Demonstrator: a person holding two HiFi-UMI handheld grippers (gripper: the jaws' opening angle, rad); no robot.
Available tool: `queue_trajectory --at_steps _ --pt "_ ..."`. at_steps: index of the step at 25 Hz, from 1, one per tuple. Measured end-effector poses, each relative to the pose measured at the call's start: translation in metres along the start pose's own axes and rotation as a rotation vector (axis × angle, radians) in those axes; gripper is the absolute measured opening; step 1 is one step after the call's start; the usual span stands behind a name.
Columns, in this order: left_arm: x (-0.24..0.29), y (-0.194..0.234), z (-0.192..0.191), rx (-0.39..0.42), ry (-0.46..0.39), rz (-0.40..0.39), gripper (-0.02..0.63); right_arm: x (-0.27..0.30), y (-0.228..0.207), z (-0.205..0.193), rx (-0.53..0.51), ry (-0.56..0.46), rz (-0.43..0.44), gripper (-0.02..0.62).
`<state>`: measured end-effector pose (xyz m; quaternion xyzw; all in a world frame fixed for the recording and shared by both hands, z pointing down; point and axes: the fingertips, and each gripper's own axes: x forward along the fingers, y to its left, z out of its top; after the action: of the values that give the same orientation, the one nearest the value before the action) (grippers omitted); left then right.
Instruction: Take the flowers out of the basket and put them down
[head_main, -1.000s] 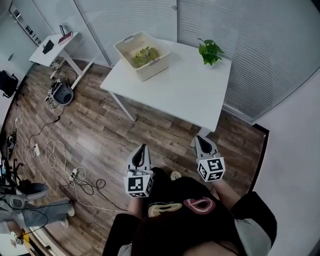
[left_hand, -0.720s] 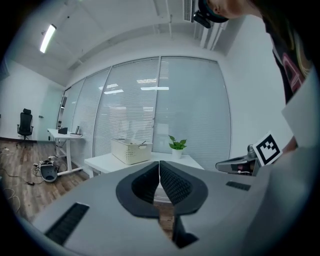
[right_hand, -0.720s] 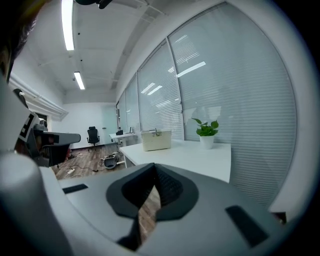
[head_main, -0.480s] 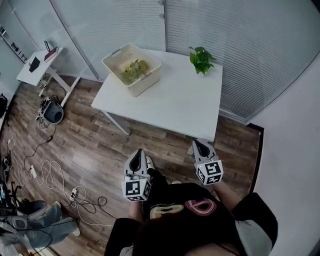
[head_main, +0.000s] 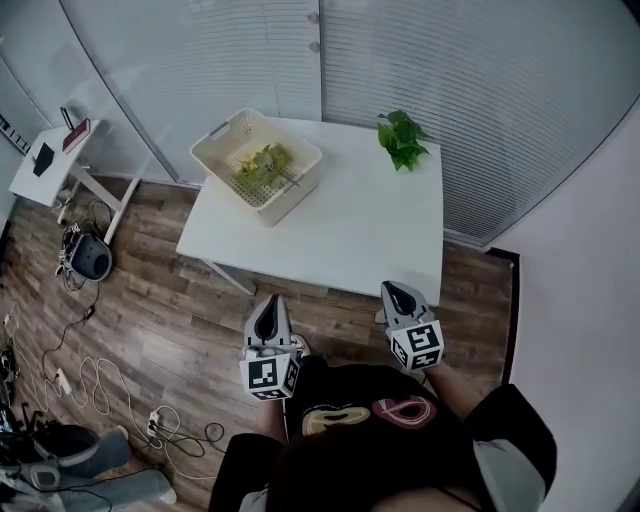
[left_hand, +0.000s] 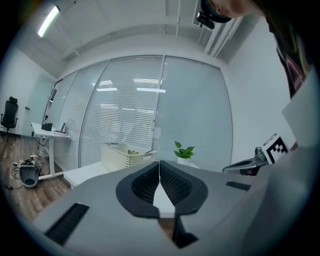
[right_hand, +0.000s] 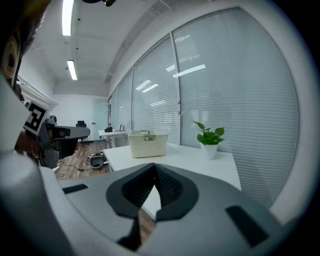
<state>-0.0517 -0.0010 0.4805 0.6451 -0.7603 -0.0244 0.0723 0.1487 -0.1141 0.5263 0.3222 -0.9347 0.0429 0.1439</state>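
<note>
Both jaws closed, empty: your left gripper and right gripper hang short of the worktop, flowers in far-left basket beyond reach.

Head view looks steeply down on the table; both gripper views face it level, sharing basket and plant.

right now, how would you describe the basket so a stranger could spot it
Find the white table in front of the blinds. On its far left corner sits the basket, cream and perforated, with greenery inside; the only other thing on that table is a small potted plant.
</note>
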Motion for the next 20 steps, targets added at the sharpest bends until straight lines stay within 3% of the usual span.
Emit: queue_trajectory --at_steps 11,20 --pt "0.057 0.073 0.015 0.028 0.041 -0.107 0.018 0.085 0.021 0.022 0.045 0.011 -0.106 0.011" --pt "0.080 0.132 0.023 0.024 0.055 -0.137 0.018 0.138 0.046 0.025 0.143 0.063 -0.126 0.011"
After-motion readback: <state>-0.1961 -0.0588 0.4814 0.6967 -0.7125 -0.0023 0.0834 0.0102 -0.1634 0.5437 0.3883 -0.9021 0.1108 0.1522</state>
